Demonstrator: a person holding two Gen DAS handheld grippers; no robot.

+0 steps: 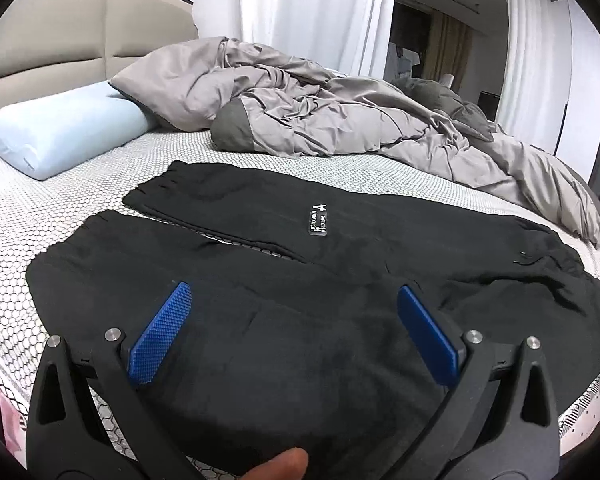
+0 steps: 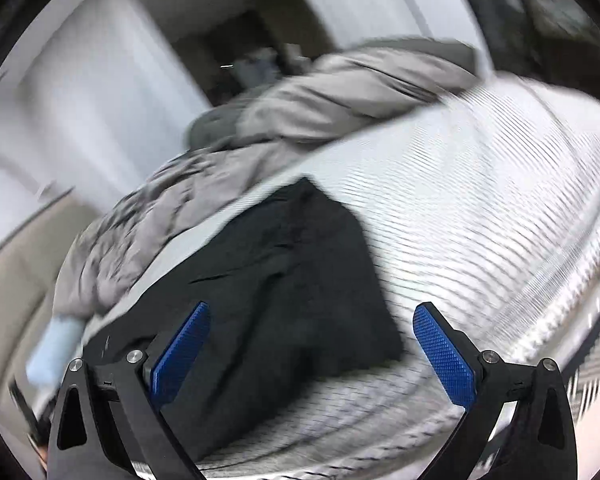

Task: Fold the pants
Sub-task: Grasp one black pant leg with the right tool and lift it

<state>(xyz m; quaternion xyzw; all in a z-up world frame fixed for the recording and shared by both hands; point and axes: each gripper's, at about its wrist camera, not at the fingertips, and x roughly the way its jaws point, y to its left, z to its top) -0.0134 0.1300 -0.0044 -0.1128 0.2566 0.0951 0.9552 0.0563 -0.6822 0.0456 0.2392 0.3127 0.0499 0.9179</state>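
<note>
Pants [image 1: 340, 272] are laid out flat on the bed [image 1: 80, 200], black, both legs running away toward the left, waistband off to the right. I see a small white label [image 1: 319, 220] on the far leg. My left gripper [image 1: 294, 300] hovers low over the near leg, blue pads [image 1: 160, 336] spread wide apart, nothing between them, only black cloth showing in the gap below. A fingertip [image 1: 280, 466] pokes in at the bottom edge.

Behind the pants, a rumpled grey duvet [image 1: 340, 108] is heaped across the far side, a pale blue pillow [image 1: 68, 132] sits at the left against the beige headboard [image 1: 60, 40], and white curtains [image 1: 320, 12] hang beyond.

Right wrist view is heavily smeared. My right gripper [image 2: 310, 312] is also spread wide and holding nothing. The pants [image 2: 284, 272] show as a dark block under its left pad, the right pad over bare mattress. Whether it touches the cloth, I can't tell through the blur.
</note>
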